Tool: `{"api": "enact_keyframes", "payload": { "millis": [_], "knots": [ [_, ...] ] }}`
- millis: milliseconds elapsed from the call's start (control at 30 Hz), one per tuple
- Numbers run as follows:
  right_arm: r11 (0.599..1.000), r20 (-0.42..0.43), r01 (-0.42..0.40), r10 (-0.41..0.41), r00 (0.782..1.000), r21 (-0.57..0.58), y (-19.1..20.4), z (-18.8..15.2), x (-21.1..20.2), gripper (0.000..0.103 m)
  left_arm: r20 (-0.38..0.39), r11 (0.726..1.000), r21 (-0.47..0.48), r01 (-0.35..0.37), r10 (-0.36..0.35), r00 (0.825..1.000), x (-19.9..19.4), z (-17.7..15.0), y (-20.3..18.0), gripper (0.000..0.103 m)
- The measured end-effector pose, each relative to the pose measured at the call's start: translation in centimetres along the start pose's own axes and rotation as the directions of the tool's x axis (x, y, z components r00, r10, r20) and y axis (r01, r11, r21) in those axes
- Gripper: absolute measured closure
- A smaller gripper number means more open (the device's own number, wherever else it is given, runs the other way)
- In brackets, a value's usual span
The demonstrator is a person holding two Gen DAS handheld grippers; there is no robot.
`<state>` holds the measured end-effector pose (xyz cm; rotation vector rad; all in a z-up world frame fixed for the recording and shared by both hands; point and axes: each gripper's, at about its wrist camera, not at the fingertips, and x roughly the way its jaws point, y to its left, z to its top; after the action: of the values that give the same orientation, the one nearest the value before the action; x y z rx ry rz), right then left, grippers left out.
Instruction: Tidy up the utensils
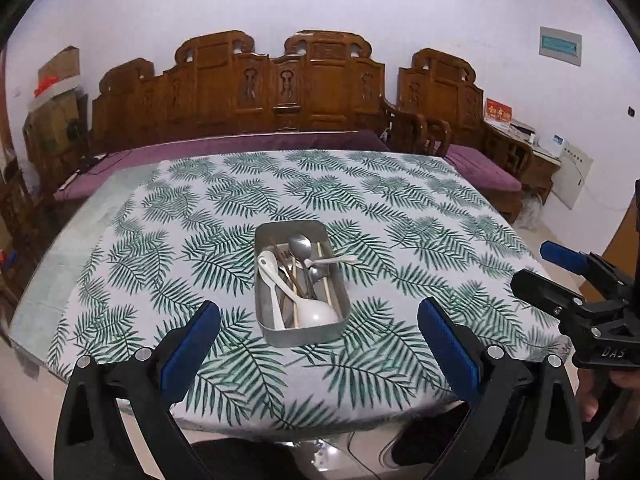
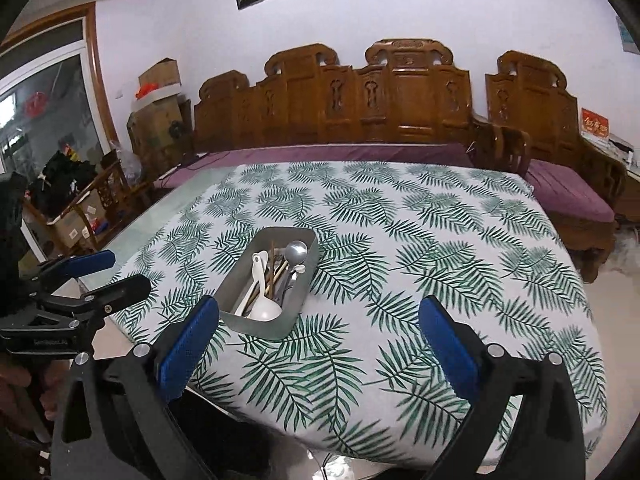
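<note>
One tray [image 1: 301,322] sits mid-bench [image 1: 440,208], its long axis running away from you, with spoons [image 1: 301,246] and chopsticks [image 1: 325,276] piled inside. It lies dead ahead of your left gripper [image 1: 319,346], but ahead and left of your right gripper [image 2: 319,346]. Both grippers gape wide and hold nothing, short of the tray. Your left looks nearer.

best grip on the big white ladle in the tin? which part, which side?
Probably the handle of the white ladle, not the bowl: the bowl is wide and rounded and sits against the near wall of the metal tin. The slim handle runs away toward the far end, lying over the other utensils. Come from above with the jaws across the handle, mid-length; the tin's walls block a side approach.
</note>
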<state>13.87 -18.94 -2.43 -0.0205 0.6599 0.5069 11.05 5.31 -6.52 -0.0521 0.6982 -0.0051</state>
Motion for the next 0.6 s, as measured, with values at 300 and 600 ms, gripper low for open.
{"api": "enact_keyframes", "payload": {
  "millis": [300,600],
  "knots": [
    [0.999,0.050,0.032,-0.033,0.998,0.010,0.0,-0.6,-3.9,0.002,0.048,1.000,-0.005,0.018,-0.018,0.999,-3.9,-0.3,-1.0,0.008],
    [0.999,0.167,0.040,-0.040,0.985,0.002,0.5,0.8,-8.6,0.002,0.141,0.999,0.043,0.019,-0.025,0.990,-8.0,1.2,-3.2,0.008]
  ]
}}
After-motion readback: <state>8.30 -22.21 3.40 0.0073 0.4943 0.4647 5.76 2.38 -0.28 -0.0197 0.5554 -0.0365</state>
